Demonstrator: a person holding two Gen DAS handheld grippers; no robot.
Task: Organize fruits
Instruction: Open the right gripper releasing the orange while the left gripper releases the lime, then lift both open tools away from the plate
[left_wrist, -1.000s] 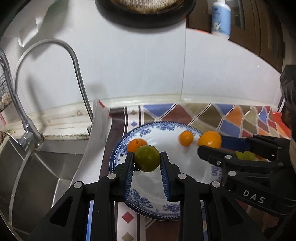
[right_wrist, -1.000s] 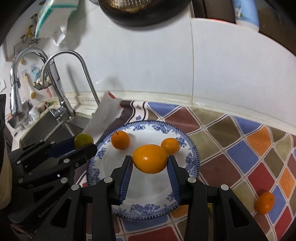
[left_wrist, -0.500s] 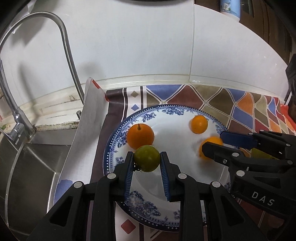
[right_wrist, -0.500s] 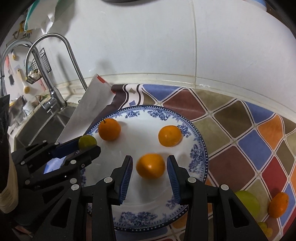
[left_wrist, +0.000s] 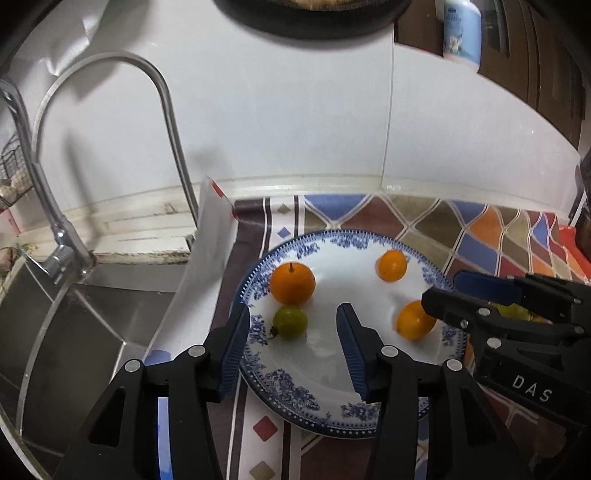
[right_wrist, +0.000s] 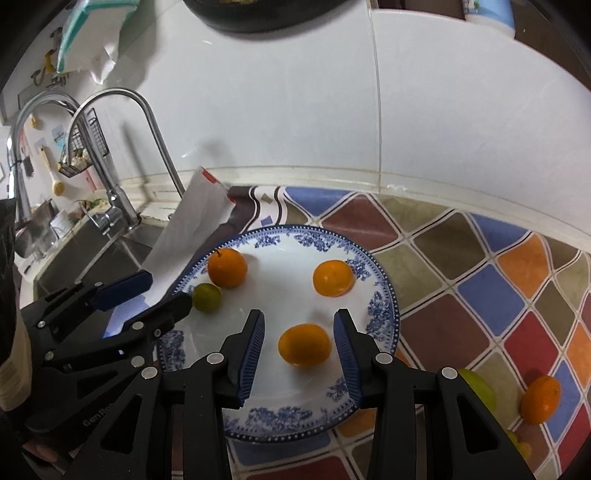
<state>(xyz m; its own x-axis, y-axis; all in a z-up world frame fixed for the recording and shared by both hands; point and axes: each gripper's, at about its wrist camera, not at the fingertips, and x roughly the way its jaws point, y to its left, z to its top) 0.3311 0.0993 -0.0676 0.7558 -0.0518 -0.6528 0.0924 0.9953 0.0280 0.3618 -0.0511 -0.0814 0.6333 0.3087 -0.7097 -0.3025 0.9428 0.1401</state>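
Observation:
A blue-and-white plate (left_wrist: 295, 384) (right_wrist: 295, 284) holds three oranges and a small green fruit (left_wrist: 290, 321) (right_wrist: 207, 297). My left gripper (left_wrist: 293, 328) is open, its jaws wide around the green fruit, which lies on the plate beside a stemmed orange (left_wrist: 292, 283) (right_wrist: 226, 267). My right gripper (right_wrist: 299, 339) is open around an orange (right_wrist: 304, 349) (left_wrist: 415, 319) resting on the plate. A third orange (right_wrist: 332, 277) (left_wrist: 392, 265) lies at the plate's far side.
A sink (left_wrist: 74, 332) with a tall faucet (left_wrist: 162, 110) lies left of the plate. A white sheet (right_wrist: 188, 229) leans at the counter edge. On the colourful tiled mat (right_wrist: 480, 288), an orange (right_wrist: 540, 398) and a green fruit (right_wrist: 478, 387) lie at the right.
Both grippers lowered their fruits onto the plate and opened. The green fruit and the orange left the jaws and now lie on the plate.

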